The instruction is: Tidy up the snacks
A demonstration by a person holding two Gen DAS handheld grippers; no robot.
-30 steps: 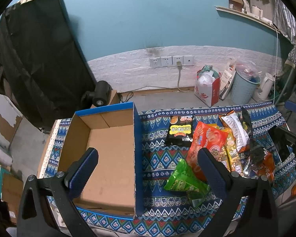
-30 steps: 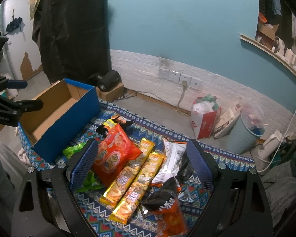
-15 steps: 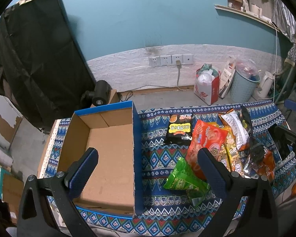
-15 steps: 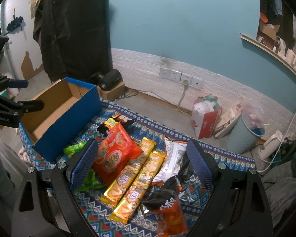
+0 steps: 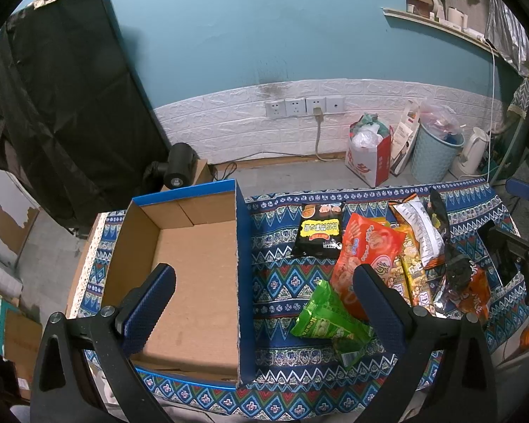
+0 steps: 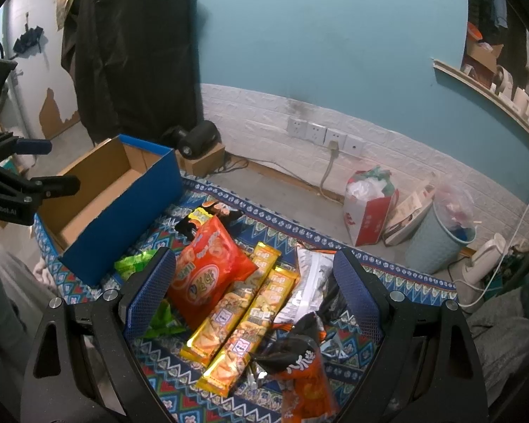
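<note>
Room: a teal wall above a white brick-pattern panel with a row of wall sockets (image 5: pixel 304 106); a black cloth (image 5: pixel 63 105) hangs at the left.
Floor by the wall: a red and white bag (image 5: pixel 368 160) next to a pale blue bin (image 5: pixel 433 157).
Desk: covered by a blue patterned cloth (image 5: pixel 282 275).
Box: an open cardboard box (image 5: pixel 190 271) with blue outer walls sits on the left part of the desk; nothing lies inside it.
Snacks: all lie on the cloth to the right of the box.
Green packet (image 5: pixel 329 320): nearest the front edge.
Red-orange bag (image 6: pixel 208 268): partly over the green packet.
Black packet (image 5: pixel 321 234): farther back, near the box wall.
Two yellow packs (image 6: pixel 243 313): side by side, just right of the red-orange bag.
Orange and black bag (image 6: pixel 303 377): at the near right, beside a white packet (image 6: pixel 308 282).
Left gripper (image 5: pixel 264 303): held above the box's right wall, fingers spread wide, holding nothing.
Right gripper (image 6: pixel 254 294): held above the snack pile, fingers wide apart, empty.
</note>
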